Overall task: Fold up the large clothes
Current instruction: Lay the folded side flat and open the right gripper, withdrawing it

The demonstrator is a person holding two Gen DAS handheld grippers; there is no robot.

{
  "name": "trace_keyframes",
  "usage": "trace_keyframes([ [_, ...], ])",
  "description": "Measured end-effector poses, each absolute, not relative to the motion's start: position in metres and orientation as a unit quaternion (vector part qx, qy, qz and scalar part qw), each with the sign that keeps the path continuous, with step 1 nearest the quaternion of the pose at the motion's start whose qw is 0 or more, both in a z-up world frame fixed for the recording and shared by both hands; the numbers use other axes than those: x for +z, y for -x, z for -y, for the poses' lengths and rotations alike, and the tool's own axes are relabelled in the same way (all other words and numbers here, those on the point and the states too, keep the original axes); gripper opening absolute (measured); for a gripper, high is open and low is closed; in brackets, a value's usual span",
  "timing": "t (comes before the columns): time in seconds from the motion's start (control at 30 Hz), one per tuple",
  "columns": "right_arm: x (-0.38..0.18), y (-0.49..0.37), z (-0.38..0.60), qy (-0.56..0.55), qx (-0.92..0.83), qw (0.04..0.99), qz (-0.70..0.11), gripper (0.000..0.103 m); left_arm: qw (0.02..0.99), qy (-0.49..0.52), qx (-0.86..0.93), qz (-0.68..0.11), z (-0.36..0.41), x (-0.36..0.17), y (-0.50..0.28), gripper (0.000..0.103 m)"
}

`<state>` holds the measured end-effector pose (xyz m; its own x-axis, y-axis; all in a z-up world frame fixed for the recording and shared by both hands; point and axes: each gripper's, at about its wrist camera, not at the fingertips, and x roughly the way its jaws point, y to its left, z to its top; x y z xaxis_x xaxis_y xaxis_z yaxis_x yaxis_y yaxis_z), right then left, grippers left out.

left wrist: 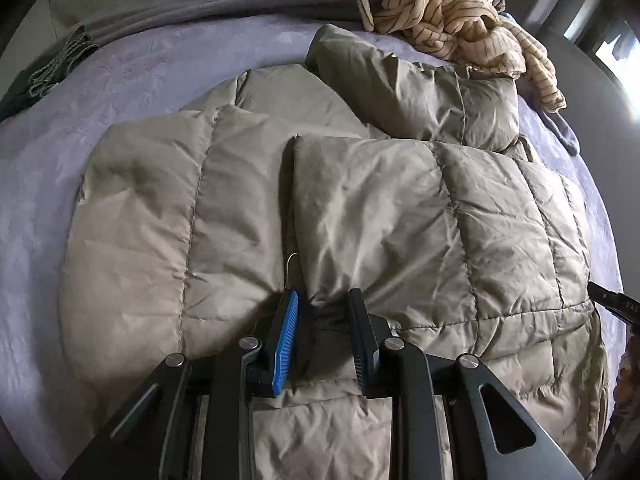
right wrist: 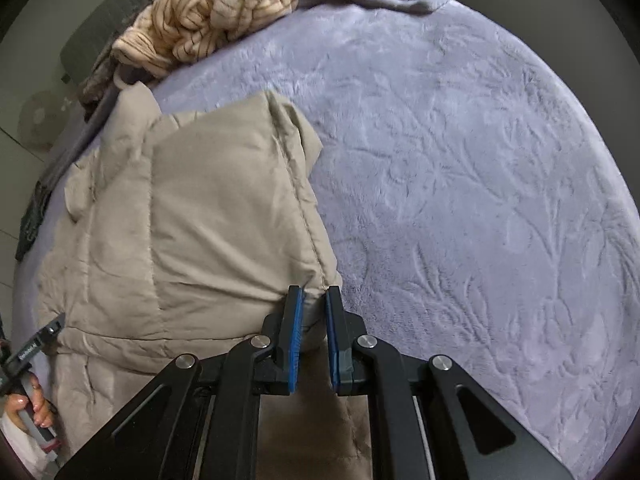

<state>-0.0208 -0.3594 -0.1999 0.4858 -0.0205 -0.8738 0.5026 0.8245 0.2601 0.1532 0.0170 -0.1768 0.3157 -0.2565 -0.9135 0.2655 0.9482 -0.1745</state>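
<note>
- We are folding a big tan puffy coat [left wrist: 248,200] on a bed [right wrist: 480,160] with a soft purple cover.
- The coat lies flat in the middle of the bed, and most of its body is spread out.
- One sleeve [left wrist: 420,92] is bent back across the top of the coat, near a heap of striped cloth [left wrist: 452,16].
- Our left claw [left wrist: 322,300] sits at the near edge of the coat, right where the two front flaps meet.
- Its jaws stand apart with puffy cloth bulging up between them. We think it is loose, not pinching yet.
- Our right claw [right wrist: 314,294] is at the corner of the coat, on the side next to the bare bed.
- Its jaws are close together with a bit of the coat's edge between them. It looks like it is gripping that corner.
- We think this is the step where we take hold of the near edge with both claws, so we can fold the coat over.
- Next, the left claw needs to squeeze tight on the cloth.
- Then both claws should lift together and carry the edge toward the far side.
- The coat is thick and slippery, so we think it may slide out if the grip is weak.
- The claws should go at the same speed so the fold stays straight.
</note>
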Motion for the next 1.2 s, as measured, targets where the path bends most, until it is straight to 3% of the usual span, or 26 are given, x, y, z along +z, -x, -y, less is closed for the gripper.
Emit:
trace_keyframes([
  [0.47, -0.168, 0.056, 0.34, -0.279, -0.145, 0.812, -0.491, 0.015, 0.793, 0.001, -0.119, -0.597, -0.028, -0.138, -0.115, 0.028],
  [0.5, -0.167, 0.059, 0.337, -0.281, -0.142, 0.811, -0.494, 0.015, 0.792, 0.002, -0.118, -0.6, -0.028, -0.136, -0.111, 0.037],
  [0.53, -0.167, 0.061, 0.335, -0.283, -0.14, 0.808, -0.497, 0.015, 0.79, 0.002, -0.116, -0.602, -0.028, -0.135, -0.107, 0.071],
  [0.6, -0.167, 0.066, 0.329, -0.285, -0.136, 0.805, -0.502, 0.015, 0.8, 0.003, -0.105, -0.591, -0.029, -0.126, -0.096, 0.096],
  [0.8, -0.162, 0.08, 0.315, -0.29, -0.124, 0.797, -0.516, 0.015, 0.8, -0.007, -0.097, -0.593, -0.027, -0.109, -0.078, 0.097],
  [0.87, -0.16, 0.082, 0.31, -0.292, -0.119, 0.795, -0.519, 0.016, 0.803, -0.017, -0.092, -0.588, -0.026, -0.102, -0.072, 0.103],
  [0.9, -0.159, 0.083, 0.308, -0.291, -0.116, 0.794, -0.521, 0.02, 0.805, -0.021, -0.089, -0.586, -0.026, -0.099, -0.069, 0.103],
  [1.0, -0.153, 0.086, 0.302, -0.289, -0.106, 0.793, -0.525, 0.052, 0.803, -0.027, -0.085, -0.589, -0.025, -0.09, -0.06, 0.103],
  [1.2, -0.141, 0.094, 0.292, -0.287, -0.087, 0.796, -0.526, 0.059, 0.799, -0.038, -0.07, -0.596, -0.026, -0.081, -0.047, 0.103],
])
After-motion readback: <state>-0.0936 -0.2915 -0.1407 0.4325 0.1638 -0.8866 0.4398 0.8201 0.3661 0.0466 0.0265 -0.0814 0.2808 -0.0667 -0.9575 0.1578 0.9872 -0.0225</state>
